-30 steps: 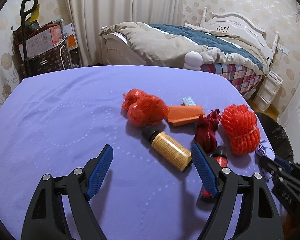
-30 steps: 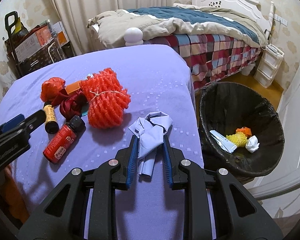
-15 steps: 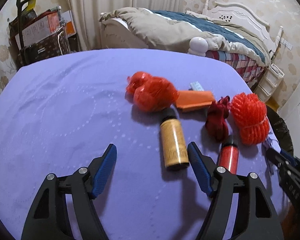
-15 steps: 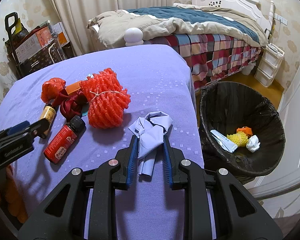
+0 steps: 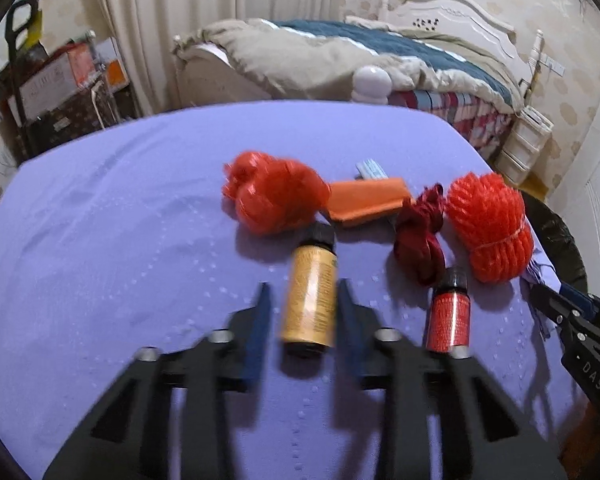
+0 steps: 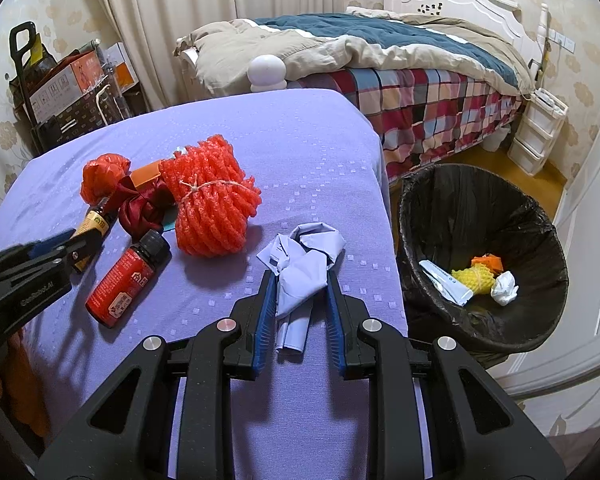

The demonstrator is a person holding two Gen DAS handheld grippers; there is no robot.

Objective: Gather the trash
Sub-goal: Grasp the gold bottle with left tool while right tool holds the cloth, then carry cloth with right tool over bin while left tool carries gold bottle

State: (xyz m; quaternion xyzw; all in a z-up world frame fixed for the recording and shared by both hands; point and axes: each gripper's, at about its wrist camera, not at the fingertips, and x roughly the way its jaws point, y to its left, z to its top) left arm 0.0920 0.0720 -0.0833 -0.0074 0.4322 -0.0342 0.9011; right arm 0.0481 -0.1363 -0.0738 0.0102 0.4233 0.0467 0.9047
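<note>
A yellow-labelled bottle [image 5: 310, 300] with a black cap lies on the purple tablecloth [image 5: 100, 240]. My left gripper [image 5: 302, 292] straddles it, its jaws closing onto the bottle's sides; the image is blurred. In the right wrist view, my right gripper [image 6: 300, 280] is shut on a crumpled pale blue paper [image 6: 304, 252] near the table's right edge. A black-lined trash bin [image 6: 460, 208] stands on the floor to the right, holding a tube, a yellow foam net and a white wad.
A red bottle [image 6: 126, 280], a red foam net bundle [image 6: 212, 204], a dark red ribbon [image 5: 420, 240], an orange packet [image 5: 364, 200] and a red plastic bag [image 5: 276, 196] lie on the table. A bed [image 6: 400, 60] stands behind; boxes [image 6: 60, 88] are at the back left.
My left gripper swung in line with the yellow bottle and its wide-open jaws closed in around it. The right gripper and its paper stayed still.
</note>
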